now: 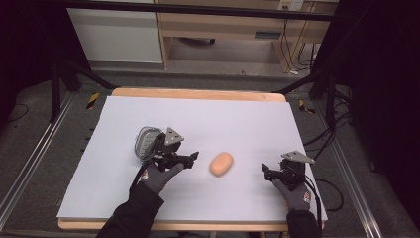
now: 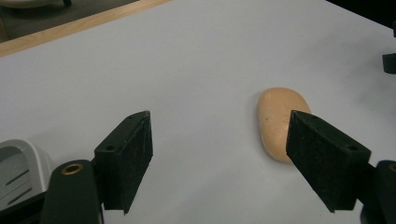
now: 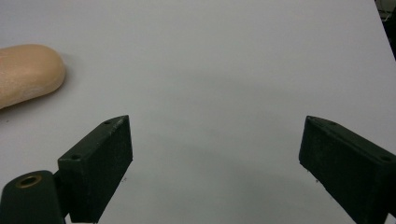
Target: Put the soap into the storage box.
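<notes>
Bread roll [image 1: 221, 163], tan and oval, is the one thing lying on the white table [image 1: 247, 124], so I judge picking it up to be the step in hand. To do that well, I would swing my left gripper [image 1: 190, 157] a little toward its right-hand jaw so the roll sits centred between both jaws, then close gently, since it looks soft enough to squash. Nearest me, that gripper's jaws are spread wide and hold nothing. Just beyond them, the roll lies ahead and to the right, partly behind the right-hand jaw. My right gripper [image 1: 267, 171], also wide and empty, sits farther off, with the roll ahead to its left.
</notes>
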The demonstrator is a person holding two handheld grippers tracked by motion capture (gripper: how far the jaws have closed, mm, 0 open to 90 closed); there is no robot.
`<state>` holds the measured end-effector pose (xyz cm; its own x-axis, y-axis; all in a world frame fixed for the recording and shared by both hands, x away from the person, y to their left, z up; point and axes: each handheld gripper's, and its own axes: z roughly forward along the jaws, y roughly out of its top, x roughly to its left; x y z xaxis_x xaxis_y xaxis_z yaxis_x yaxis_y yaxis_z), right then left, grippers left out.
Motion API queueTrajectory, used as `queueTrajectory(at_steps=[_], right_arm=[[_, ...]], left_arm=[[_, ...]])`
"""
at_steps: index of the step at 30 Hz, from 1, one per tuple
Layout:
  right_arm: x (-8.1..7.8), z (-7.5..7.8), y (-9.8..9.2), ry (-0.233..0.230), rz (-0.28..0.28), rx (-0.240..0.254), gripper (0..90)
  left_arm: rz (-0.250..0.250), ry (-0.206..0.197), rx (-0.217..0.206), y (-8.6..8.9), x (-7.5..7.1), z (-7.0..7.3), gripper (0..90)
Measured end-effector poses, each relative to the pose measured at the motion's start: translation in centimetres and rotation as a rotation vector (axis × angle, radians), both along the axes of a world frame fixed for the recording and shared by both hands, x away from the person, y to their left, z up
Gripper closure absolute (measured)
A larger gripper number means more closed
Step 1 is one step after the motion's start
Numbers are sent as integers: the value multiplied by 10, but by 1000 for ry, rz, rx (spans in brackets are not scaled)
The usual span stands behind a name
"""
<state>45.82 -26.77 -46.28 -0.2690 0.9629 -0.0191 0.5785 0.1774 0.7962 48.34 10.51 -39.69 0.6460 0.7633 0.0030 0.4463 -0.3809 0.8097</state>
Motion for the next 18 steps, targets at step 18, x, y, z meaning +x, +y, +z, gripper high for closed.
queueTrajectory(at_steps=[18], right_arm=[[-1,2,-3,-7,-2,12,96]], left_arm=[[-55,17,52,-45,9,2,218]])
